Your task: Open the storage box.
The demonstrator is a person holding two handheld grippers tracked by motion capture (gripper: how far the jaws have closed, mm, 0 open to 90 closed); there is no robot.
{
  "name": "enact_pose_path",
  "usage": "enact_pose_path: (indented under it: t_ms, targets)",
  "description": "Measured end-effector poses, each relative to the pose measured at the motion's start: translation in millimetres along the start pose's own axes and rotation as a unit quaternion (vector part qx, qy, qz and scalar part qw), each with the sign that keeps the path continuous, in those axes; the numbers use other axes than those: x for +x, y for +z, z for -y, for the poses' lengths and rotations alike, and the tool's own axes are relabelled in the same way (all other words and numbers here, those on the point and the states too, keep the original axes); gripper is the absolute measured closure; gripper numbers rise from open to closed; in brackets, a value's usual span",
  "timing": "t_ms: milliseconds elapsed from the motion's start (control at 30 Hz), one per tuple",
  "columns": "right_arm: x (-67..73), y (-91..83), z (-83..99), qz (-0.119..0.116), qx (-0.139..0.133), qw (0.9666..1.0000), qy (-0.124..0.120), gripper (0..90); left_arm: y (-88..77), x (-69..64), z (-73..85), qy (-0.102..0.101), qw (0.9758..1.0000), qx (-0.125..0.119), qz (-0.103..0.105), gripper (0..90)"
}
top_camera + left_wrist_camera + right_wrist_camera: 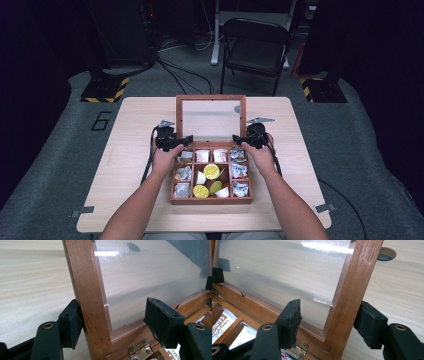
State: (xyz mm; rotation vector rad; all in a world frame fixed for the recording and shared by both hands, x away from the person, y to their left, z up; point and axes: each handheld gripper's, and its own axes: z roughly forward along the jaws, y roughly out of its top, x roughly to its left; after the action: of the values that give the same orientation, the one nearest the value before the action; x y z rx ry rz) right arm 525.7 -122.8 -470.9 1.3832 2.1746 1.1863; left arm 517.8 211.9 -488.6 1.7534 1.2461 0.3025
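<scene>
A wooden compartment box (172, 192) sits mid-table with its clear-paned lid (178, 117) standing open behind it. Inside are yellow-topped cups (211, 171), silver packets (184, 172) and white sachets (202, 155). My left gripper (175, 142) straddles the lid's left frame bar (87, 290) just above the brass hinge (138, 352). Its outer pad (72, 325) rests against the wood, while the inner pad (162, 322) stands well off over the pane. My right gripper (247, 139) straddles the right frame bar (354, 285) the same way: outer pad (369, 325) by the wood, inner pad (290, 320) apart. Both are open.
The light wooden table (130, 125) has a round hole (387, 253) just beyond the lid's right side. A black folding chair (255, 47) stands behind the table's far edge. Cables trail from both grippers along the forearms.
</scene>
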Motion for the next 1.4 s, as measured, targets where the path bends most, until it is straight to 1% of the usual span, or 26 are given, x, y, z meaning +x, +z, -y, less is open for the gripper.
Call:
enact_pose_path:
  t_ms: [133,200,300,467,700,900,967,1133,1267,1400]
  targets:
    - [-0.9,0.3,0.3,0.000,0.003,1.0000,0.003,39.2,0.6,1.0,0.1,-0.002,1.0000,0.002,0.001,32.2]
    - [-1.0,0.8,0.3,-0.001,0.003,1.0000,0.006,39.1,1.3,1.7,0.1,-0.009,0.9999,0.003,0.005,32.2]
    - [-1.8,1.5,0.4,-0.001,0.004,1.0000,0.008,38.8,2.3,1.9,0.3,-0.006,1.0000,0.006,0.004,31.3]
    - [-2.2,2.5,1.0,-0.002,0.005,0.9999,0.012,38.1,4.1,2.8,1.0,-0.013,0.9998,0.009,0.008,30.0]
    - [-3.8,4.5,1.2,-0.001,0.006,0.9999,0.009,37.4,5.8,5.8,1.8,-0.023,0.9996,0.012,0.015,29.8]
    - [-4.9,5.2,1.6,0.000,0.014,0.9999,0.009,37.3,7.4,7.4,2.3,-0.031,0.9993,0.016,0.017,29.2]
    - [-4.6,5.4,1.8,0.000,0.016,0.9997,0.017,37.2,7.9,7.9,2.5,-0.035,0.9991,0.018,0.019,29.0]
    - [-5.5,6.3,2.2,0.002,0.017,0.9996,0.021,37.0,8.8,8.9,2.8,-0.040,0.9988,0.021,0.021,28.5]
    - [-5.8,6.5,2.3,0.002,0.019,0.9996,0.021,37.1,9.2,9.1,2.9,-0.042,0.9986,0.023,0.021,28.3]
    - [-6.4,7.2,2.5,-0.001,0.017,0.9996,0.021,37.1,9.7,7.8,2.9,-0.037,0.9989,0.025,0.017,27.0]
